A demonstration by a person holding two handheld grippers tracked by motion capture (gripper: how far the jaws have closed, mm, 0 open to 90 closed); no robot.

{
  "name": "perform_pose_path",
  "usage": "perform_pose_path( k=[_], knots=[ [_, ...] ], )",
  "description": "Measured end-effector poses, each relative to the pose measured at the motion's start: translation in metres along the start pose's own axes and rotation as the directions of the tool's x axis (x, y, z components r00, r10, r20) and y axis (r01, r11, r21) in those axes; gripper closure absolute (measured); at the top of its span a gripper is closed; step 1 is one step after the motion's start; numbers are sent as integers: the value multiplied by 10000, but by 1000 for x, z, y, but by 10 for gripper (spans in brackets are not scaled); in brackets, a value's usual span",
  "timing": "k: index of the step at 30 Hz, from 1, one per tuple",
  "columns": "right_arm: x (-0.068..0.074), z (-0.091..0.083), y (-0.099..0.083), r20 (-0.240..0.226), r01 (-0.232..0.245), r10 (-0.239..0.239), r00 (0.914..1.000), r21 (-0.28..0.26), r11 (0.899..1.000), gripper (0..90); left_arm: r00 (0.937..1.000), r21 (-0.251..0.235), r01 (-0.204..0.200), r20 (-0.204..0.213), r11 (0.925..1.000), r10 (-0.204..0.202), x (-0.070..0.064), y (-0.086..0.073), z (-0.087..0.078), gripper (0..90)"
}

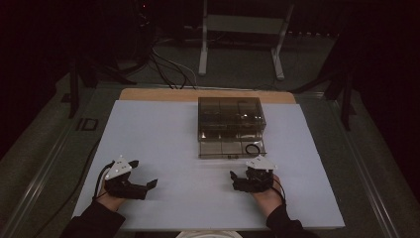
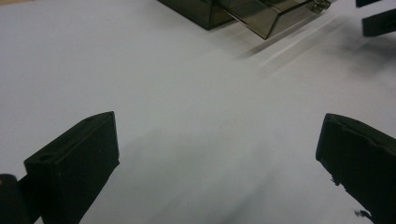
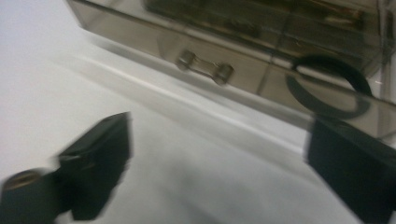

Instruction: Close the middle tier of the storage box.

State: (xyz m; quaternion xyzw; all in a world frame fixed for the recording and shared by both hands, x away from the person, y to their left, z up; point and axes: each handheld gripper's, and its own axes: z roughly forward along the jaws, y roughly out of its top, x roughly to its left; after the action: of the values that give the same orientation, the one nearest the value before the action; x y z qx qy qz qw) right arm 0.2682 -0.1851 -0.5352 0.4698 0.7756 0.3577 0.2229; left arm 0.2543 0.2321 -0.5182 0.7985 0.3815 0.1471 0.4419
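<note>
A smoky see-through organiser box point(image 1: 231, 115) stands on the white board, its bottom drawer point(image 1: 223, 148) pulled out toward me. A black ring point(image 1: 252, 148) lies in the drawer's right compartment. My right gripper point(image 1: 243, 173) rests just in front of the drawer, open, with nothing between its jaws. In the right gripper view the right gripper point(image 3: 219, 163) faces the drawer front, its metal handle point(image 3: 205, 66) and the black ring point(image 3: 327, 88). My left gripper point(image 1: 143, 173) sits at the near left, open and empty. The left gripper point(image 2: 217, 158) looks over bare board toward the box point(image 2: 205, 11).
The white board point(image 1: 163, 134) covers most of a wooden table whose far edge point(image 1: 158, 94) shows behind it. The box's upper compartments hold dark small items that I cannot make out. Cables point(image 1: 168, 69) and a stand's legs point(image 1: 203, 54) lie on the floor beyond.
</note>
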Motion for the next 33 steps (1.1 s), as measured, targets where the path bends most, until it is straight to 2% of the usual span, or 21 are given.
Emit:
perform_pose_path(
  k=[4,7,14,21,27,29,33],
  knots=[
    [1,6,-4,-82,-75,78,9999,457,9989,102,10000,-4,55,0,10000,-55,1,0,-1,9],
    [1,8,-5,-175,-39,50,9998,638,9980,156,10000,1,44,4,10000,-44,1,-1,-1,9],
    [0,5,-3,-271,2,17,9996,680,9977,296,10000,16,36,-11,10000,-36,1,-1,-1,9],
    [2,3,-2,153,111,-122,9998,718,9974,496,10000,16,4,21,10000,-4,1,-1,-1,9],
    [4,2,-1,150,311,-323,9994,760,9966,675,10000,72,-20,22,10000,20,0,-1,0,9],
    [3,1,0,-20,378,-377,9993,717,9967,709,10000,70,-44,55,10000,44,0,-1,0,9],
    [0,-1,3,93,387,-395,9992,736,9965,837,10000,91,-54,61,9999,53,-1,-1,0,9]
  ],
)
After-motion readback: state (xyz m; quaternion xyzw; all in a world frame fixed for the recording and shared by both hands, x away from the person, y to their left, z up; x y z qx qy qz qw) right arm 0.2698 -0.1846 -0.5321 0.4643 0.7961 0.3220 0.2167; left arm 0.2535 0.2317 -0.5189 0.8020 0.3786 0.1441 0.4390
